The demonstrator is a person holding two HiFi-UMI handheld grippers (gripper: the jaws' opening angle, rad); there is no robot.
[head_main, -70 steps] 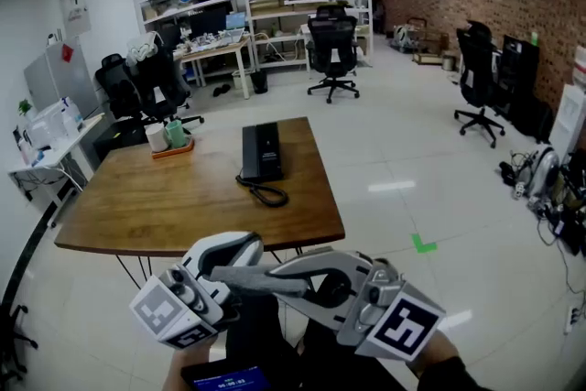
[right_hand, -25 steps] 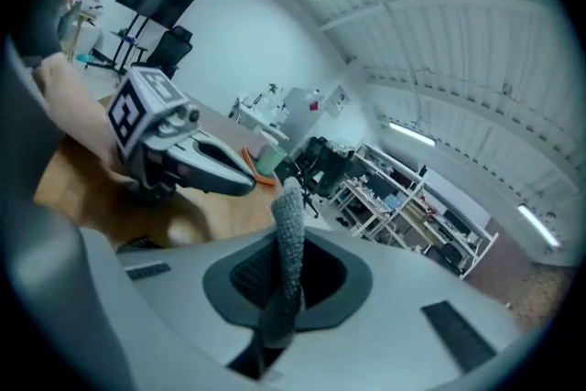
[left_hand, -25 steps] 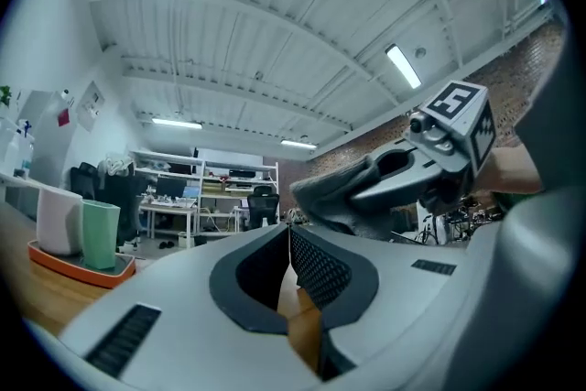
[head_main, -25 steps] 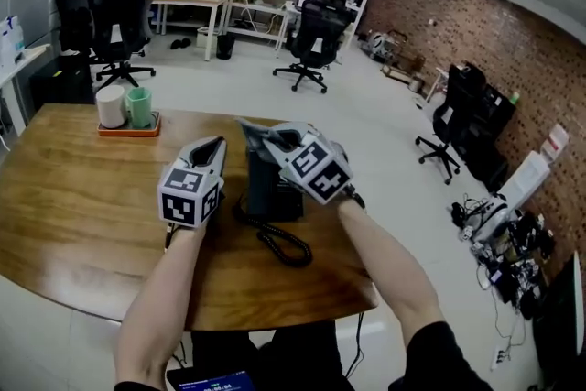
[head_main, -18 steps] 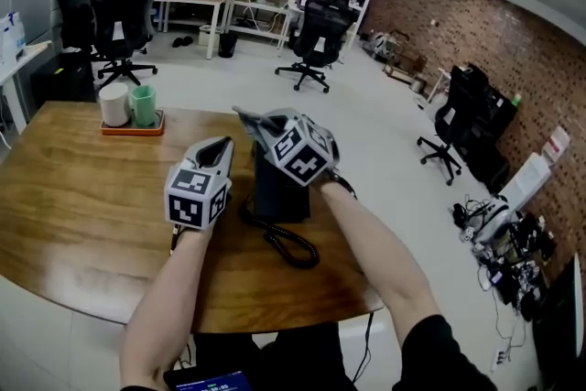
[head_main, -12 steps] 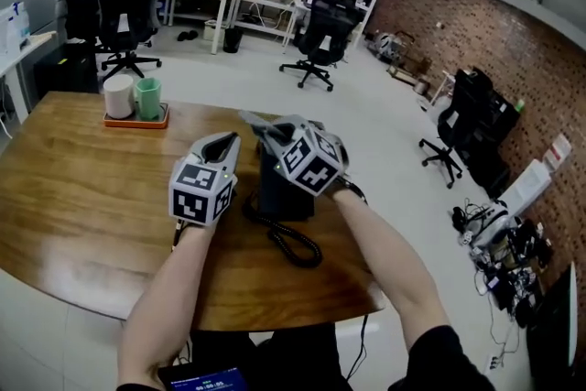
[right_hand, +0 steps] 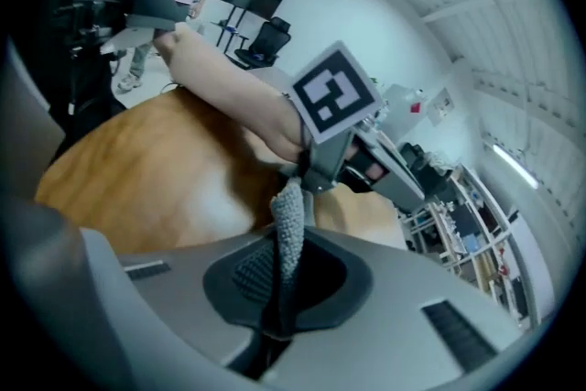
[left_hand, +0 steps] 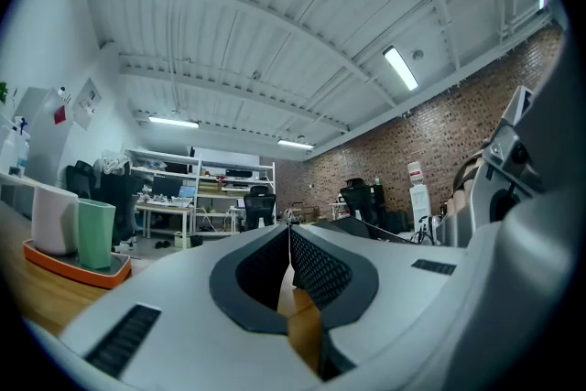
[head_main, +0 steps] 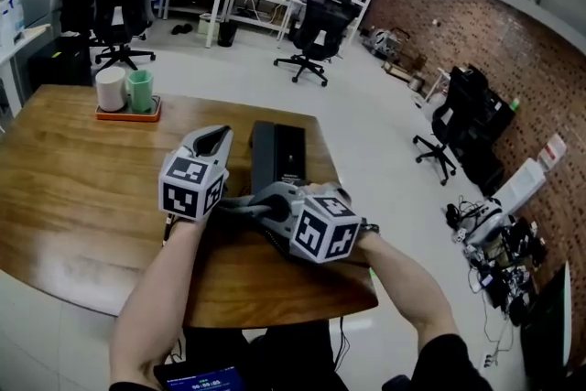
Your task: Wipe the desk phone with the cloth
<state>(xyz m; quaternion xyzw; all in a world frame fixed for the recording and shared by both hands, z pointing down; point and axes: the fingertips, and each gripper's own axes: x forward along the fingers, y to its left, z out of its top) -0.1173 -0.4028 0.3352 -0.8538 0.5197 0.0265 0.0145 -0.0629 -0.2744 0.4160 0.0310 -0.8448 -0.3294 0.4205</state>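
The right gripper (right_hand: 282, 268) has its jaws pinching a grey cloth (right_hand: 291, 213), which stands out past the tips as a narrow folded strip. The left gripper (left_hand: 289, 243) has its jaws pressed together on nothing; only bare wood shows beneath them. In the head view the right gripper points across the person's body toward the left one. The cloth's free end therefore lies just beside the left gripper, short of the phone and not on it.

The desk phone (head_main: 279, 151) lies flat on the tabletop (head_main: 73, 188), just beyond both grippers. Its long axis runs almost straight away from the person, with the near end by the grippers and the far end pointing at the tabletop's far edge.

The likely troubles come from that layout:
- Nothing steadies the phone, so a sideways stroke could probably slide or turn it, or knock the handset loose.
- The cloth is held by a slim bite, so dragging it hard might pull it free.
- So little fabric leads the jaws that the hard tips could scrape the casing.
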